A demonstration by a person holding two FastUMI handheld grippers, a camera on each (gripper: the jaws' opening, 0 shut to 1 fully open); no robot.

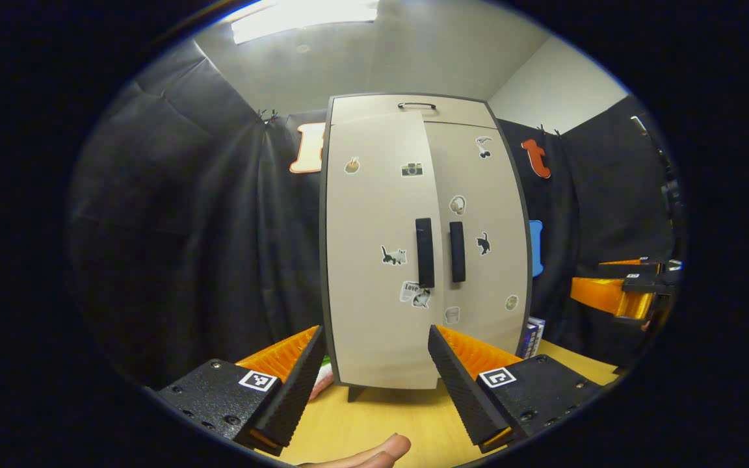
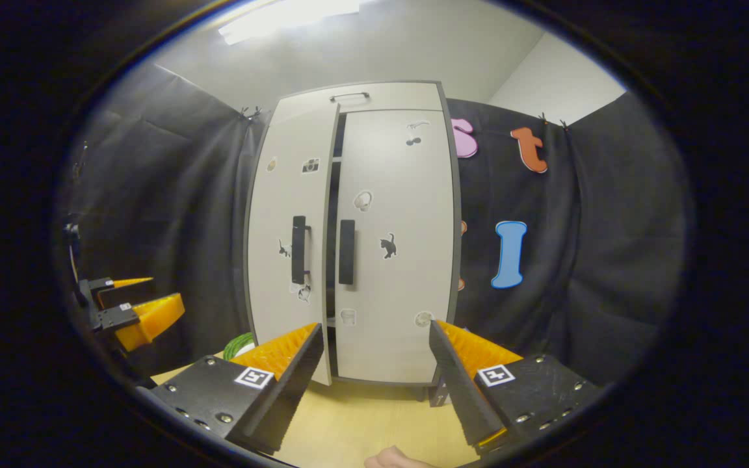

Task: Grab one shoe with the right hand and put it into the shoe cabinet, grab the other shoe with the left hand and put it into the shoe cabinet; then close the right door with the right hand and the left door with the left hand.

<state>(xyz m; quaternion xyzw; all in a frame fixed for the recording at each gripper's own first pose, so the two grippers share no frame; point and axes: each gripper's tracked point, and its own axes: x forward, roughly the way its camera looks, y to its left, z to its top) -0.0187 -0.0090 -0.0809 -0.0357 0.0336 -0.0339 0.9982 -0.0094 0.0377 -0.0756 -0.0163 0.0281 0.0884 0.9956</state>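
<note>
The beige shoe cabinet [image 1: 374, 312] stands upright on the table ahead of both grippers. Its right door [image 2: 394, 279] lies flush. Its left door [image 2: 287, 195] stands slightly ajar, with a dark gap beside its black handle [image 2: 298, 249]. In the left gripper view my left gripper [image 1: 374, 383] is open and empty, short of the cabinet's foot. My right gripper [image 2: 374, 377] is also open with nothing between its fingers, facing the right door. Each gripper also appears off to the side in the other's view: the right gripper [image 1: 615, 279] and the left gripper [image 2: 137, 302].
The light wooden table [image 1: 381, 422] runs under the cabinet. A small box [image 1: 532, 337] stands by the cabinet's right side and a green object [image 2: 238, 344] lies by its left side. A fingertip [image 1: 374, 452] shows at the bottom edge.
</note>
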